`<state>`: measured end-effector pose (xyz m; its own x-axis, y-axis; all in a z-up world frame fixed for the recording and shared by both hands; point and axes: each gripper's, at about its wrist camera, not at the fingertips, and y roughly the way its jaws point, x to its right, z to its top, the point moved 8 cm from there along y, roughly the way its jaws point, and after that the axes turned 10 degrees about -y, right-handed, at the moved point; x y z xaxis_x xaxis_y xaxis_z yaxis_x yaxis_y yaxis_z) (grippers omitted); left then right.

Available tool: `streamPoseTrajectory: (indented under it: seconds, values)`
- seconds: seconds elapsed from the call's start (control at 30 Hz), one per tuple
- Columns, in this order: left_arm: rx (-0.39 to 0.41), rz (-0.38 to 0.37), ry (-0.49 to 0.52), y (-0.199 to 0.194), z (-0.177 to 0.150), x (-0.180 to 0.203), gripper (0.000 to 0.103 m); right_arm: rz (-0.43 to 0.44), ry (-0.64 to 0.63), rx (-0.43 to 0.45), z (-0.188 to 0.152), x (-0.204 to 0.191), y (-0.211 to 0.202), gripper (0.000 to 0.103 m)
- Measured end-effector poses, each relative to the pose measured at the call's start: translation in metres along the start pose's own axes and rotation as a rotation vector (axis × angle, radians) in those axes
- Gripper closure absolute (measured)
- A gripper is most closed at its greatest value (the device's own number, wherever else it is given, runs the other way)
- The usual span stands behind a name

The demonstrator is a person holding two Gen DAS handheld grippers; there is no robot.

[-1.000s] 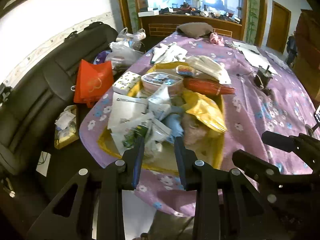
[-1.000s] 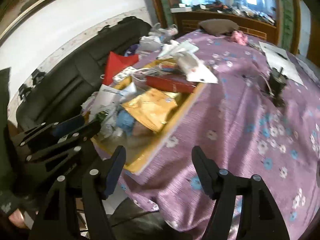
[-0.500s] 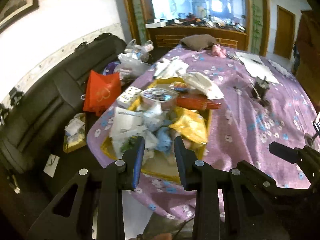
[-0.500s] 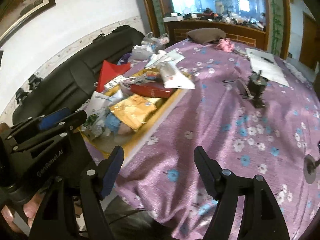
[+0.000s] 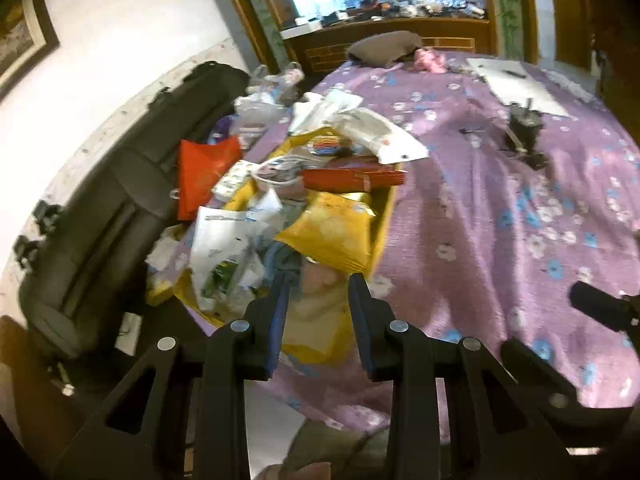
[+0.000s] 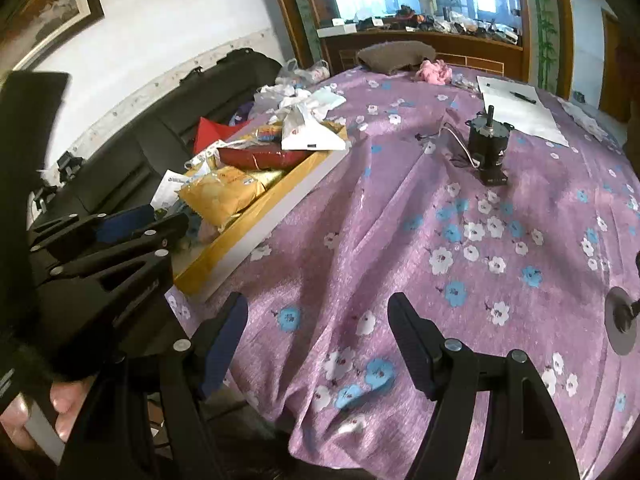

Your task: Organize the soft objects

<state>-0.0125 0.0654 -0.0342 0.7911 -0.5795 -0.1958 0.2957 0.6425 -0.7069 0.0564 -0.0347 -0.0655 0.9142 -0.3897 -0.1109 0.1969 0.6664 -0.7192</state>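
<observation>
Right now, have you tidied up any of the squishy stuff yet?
Not yet. Nothing looks sorted: the yellow tray is piled with packets and bags. Both grippers are empty, the left gripper aimed at the pile, the right gripper open above the purple tablecloth. All the picking is left.

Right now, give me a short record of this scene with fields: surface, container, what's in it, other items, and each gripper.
surface: table under a purple floral cloth
container: shallow yellow cardboard tray near the table's left edge
contents: crinkled yellow snack bag, long red packet, white papers, all piled loosely
other items: small black motor; pink fabric lump at the far end
left gripper: open, empty, aimed at the tray
right gripper: open, empty, over bare cloth
</observation>
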Motion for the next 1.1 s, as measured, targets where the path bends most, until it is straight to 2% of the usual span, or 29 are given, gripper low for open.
streamPoseTrajectory:
  seconds: [0.2, 0.43, 0.73, 1.1]
  values:
    - [0.025, 0.063, -0.028, 0.015, 0.019, -0.023, 0.072, 0.075, 0.039, 0.033, 0.017, 0.007, 0.011, 0.024]
    - [0.040, 0.133, -0.084, 0.031, 0.040, -0.057, 0.072, 0.124, -0.028, 0.040, 0.050, -0.017, 0.031, 0.024]
    - [-0.001, 0.128, -0.100, 0.050, 0.038, -0.068, 0.072, 0.138, -0.063, 0.011, 0.056, -0.034, 0.047, 0.024]
    - [-0.010, 0.101, -0.112, 0.052, 0.034, -0.076, 0.072, 0.112, -0.074, 0.003, 0.056, -0.044, 0.049, 0.024]
